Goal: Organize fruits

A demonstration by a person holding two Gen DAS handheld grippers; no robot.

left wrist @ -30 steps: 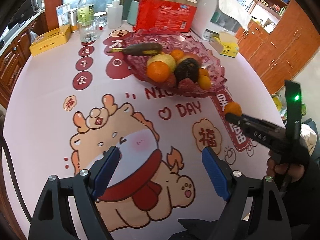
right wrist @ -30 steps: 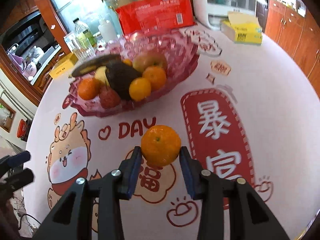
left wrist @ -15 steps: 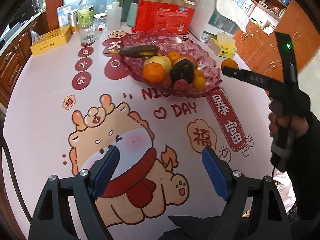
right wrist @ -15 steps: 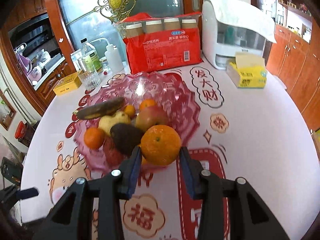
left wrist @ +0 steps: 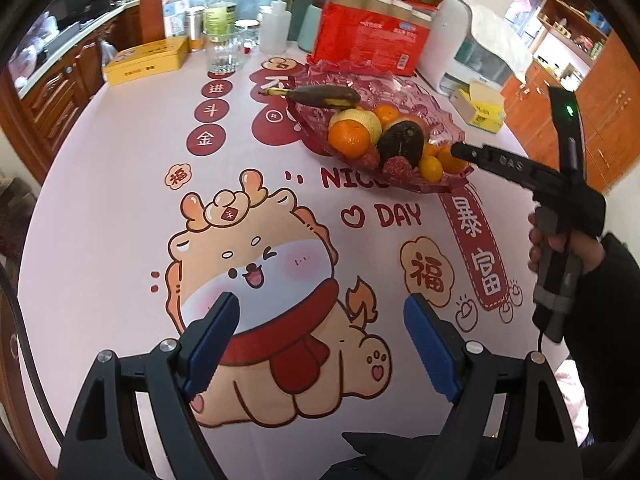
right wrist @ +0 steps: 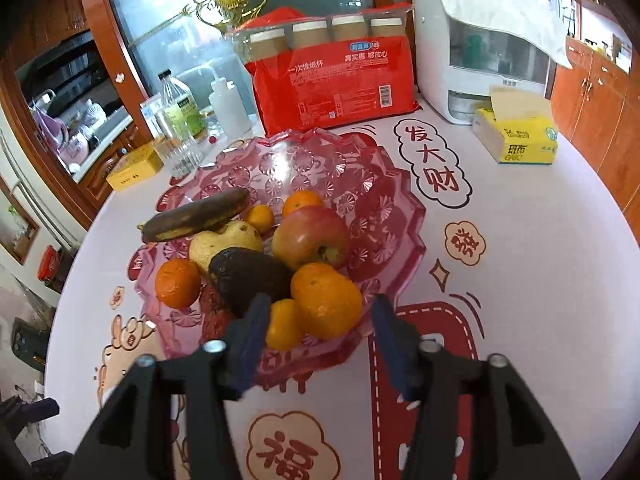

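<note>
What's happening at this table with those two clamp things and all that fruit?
A person is tidying fruit into the pink glass bowl using a hand-held gripper in each hand. The right gripper sits over the bowl's near edge, its jaws opening around an orange that now rests among the other fruit, with gaps showing beside both fingers. The left gripper hangs open and empty above the tablecloth.

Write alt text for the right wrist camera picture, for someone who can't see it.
The right tongs are opening over the near edge of a pink glass fruit bowl, an orange lying free between their pads among the other fruit. The bowl also holds a red apple, a dark avocado, a blackened banana and smaller oranges.
</note>
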